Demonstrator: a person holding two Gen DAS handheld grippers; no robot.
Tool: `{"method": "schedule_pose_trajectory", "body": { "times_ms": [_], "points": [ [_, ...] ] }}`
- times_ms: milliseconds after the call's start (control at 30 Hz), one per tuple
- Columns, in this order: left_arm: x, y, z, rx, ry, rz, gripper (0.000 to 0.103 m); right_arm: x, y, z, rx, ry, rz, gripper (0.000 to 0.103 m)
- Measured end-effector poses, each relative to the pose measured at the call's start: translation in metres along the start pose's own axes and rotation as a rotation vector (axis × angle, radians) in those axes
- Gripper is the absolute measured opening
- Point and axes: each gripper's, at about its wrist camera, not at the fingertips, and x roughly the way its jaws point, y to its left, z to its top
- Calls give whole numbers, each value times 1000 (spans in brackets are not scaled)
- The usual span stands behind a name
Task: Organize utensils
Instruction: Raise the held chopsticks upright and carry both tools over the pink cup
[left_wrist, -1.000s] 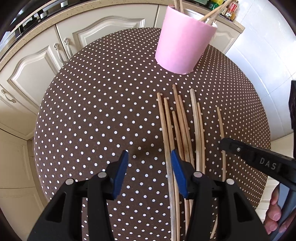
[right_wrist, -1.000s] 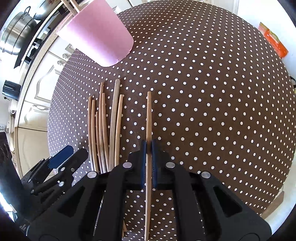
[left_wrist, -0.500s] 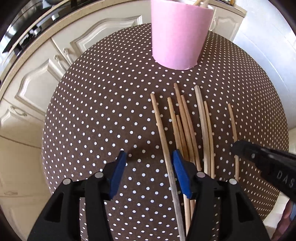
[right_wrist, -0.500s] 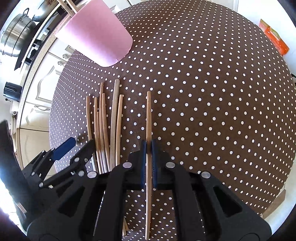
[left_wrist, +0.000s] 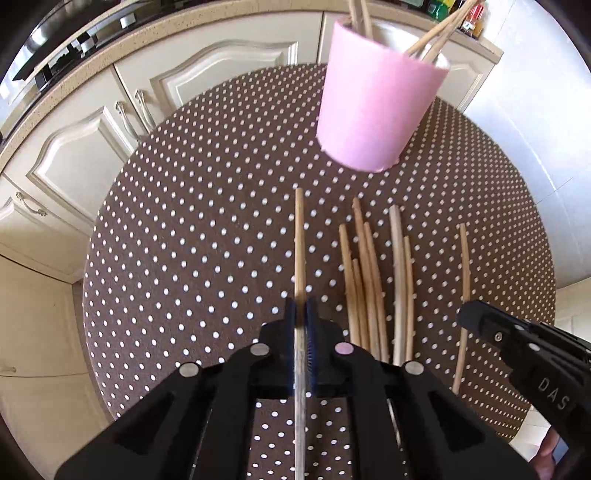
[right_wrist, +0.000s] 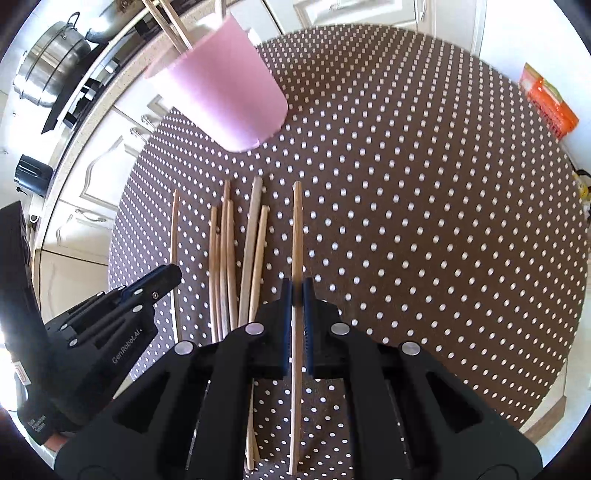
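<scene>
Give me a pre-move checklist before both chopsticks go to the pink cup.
1. Left gripper clamped on its chopstick: ok. The jaws have just closed, with the stick between the pads.
2. Right gripper clamped on its chopstick: ok.
3. Held sticks clear of the loose chopsticks on the table: ok for both.
4. Pink cup upright on the polka-dot table: ok.
5. Room in the cup: cannot tell. Several sticks already stand in it, and the inside is hidden.
6. Path to the cup clear of clutter: ok.
</scene>
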Motion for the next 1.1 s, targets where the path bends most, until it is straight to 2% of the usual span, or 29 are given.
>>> {"method": "schedule_pose_trajectory", "body": {
  "times_ms": [367,567,933,1100],
  "points": [
    [-51,-1,24,-18,-125,-22,7,-60,-5,23,24,-182,54,6],
    [-75,-5,41,-29,-205,-28,7,-95,-1,40,22,-295,53,6],
    [-143,-15,84,-23,-394,-53,7,-161,22,79,-12,-496,95,6],
    [-180,-23,107,12,-488,-55,7,-195,29,98,-33,-585,112,6]
  ]
}}
